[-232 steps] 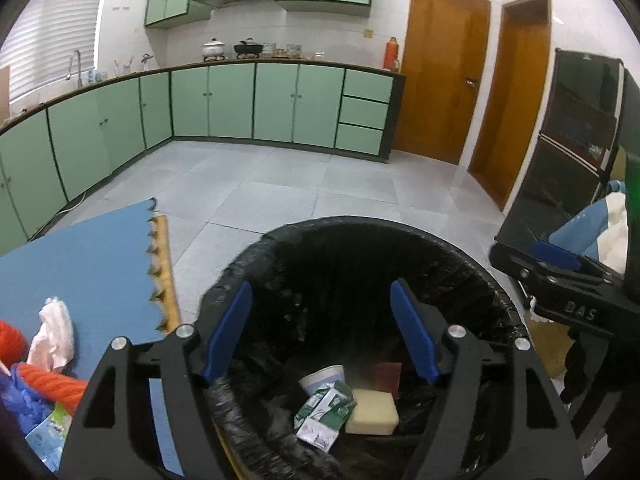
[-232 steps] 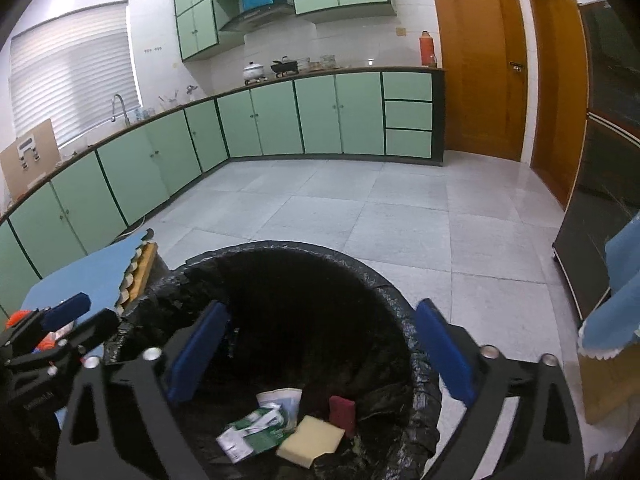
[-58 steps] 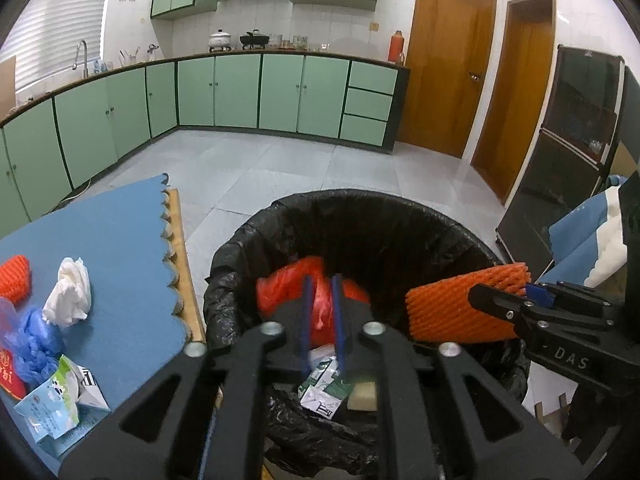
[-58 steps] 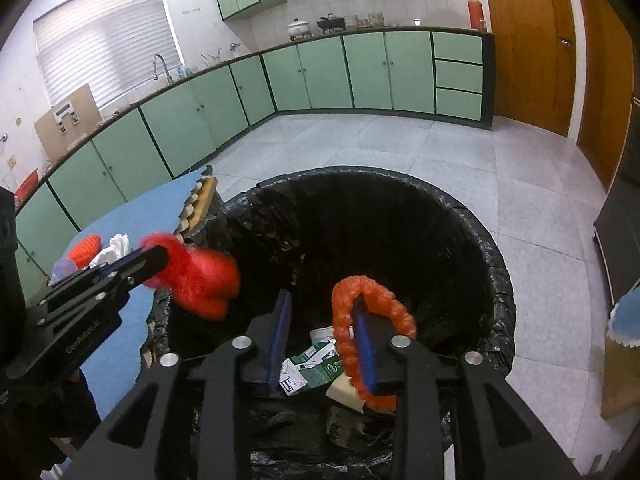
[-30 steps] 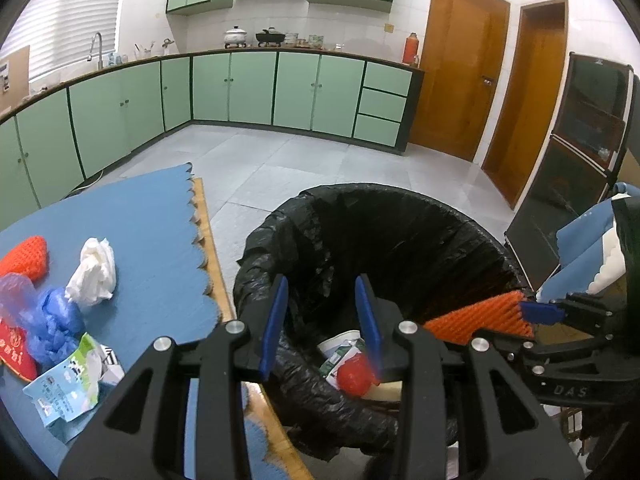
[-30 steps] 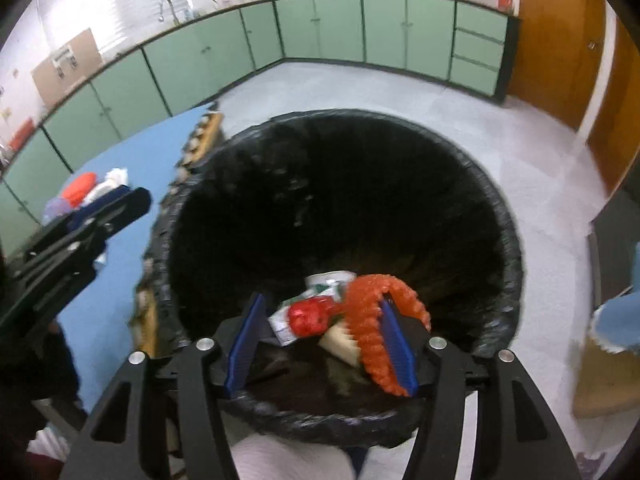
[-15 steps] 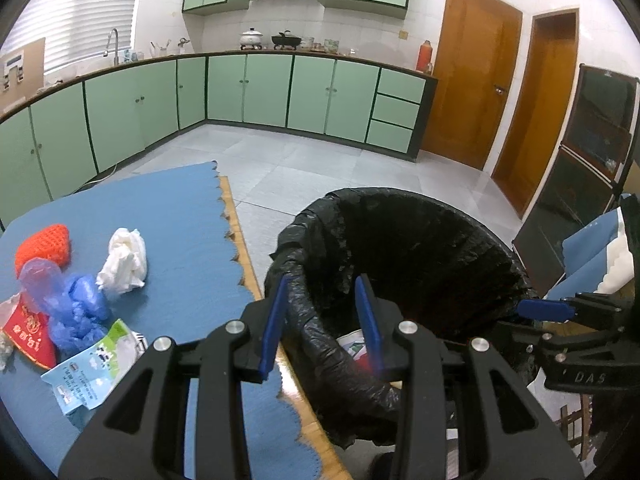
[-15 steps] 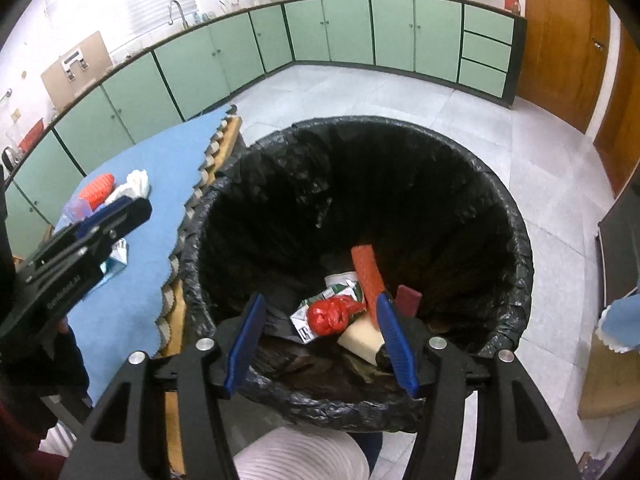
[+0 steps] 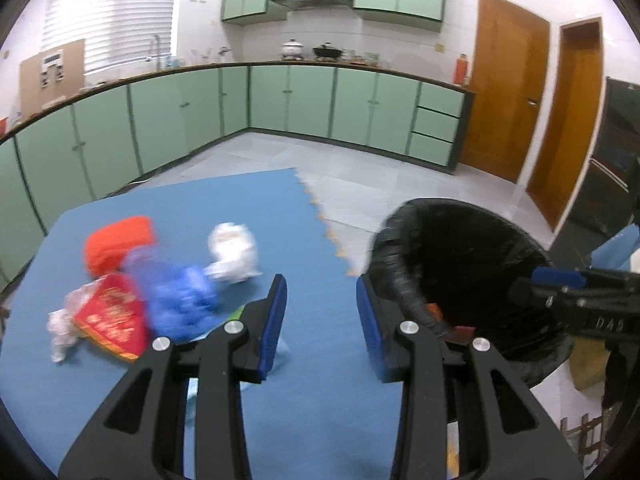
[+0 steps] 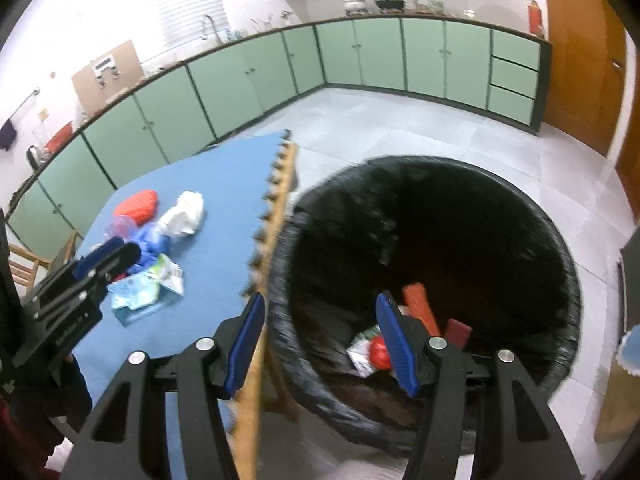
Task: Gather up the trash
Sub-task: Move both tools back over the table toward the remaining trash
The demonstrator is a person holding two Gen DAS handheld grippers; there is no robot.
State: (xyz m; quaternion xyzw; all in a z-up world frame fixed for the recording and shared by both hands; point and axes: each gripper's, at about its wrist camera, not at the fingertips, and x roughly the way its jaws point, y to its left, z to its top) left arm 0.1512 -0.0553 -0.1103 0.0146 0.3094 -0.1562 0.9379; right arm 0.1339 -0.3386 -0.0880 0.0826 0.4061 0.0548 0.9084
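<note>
A bin with a black bag [image 9: 472,268] [image 10: 420,240] stands right of the blue-matted table [image 9: 200,208] [image 10: 224,184]. It holds an orange net piece [image 10: 418,308], a red wad [image 10: 380,354] and other trash. On the mat lie an orange net [image 9: 118,242] [image 10: 136,207], a white tissue [image 9: 234,254] [image 10: 184,214], blue plastic [image 9: 180,300], a red packet [image 9: 112,324] and a green-white carton [image 10: 148,284]. My left gripper [image 9: 322,320] is open and empty above the mat. My right gripper [image 10: 320,344] is open and empty over the bin's left rim.
Green kitchen cabinets [image 9: 280,108] run along the far walls. Wooden doors [image 9: 504,92] stand at the right. A dark appliance [image 9: 616,152] and a blue cloth [image 9: 616,246] are behind the bin. The mat's toothed edge [image 10: 272,216] borders the bin.
Both grippers let their orange and red pieces fall into the bin and opened. They have swung left from the bin toward the table.
</note>
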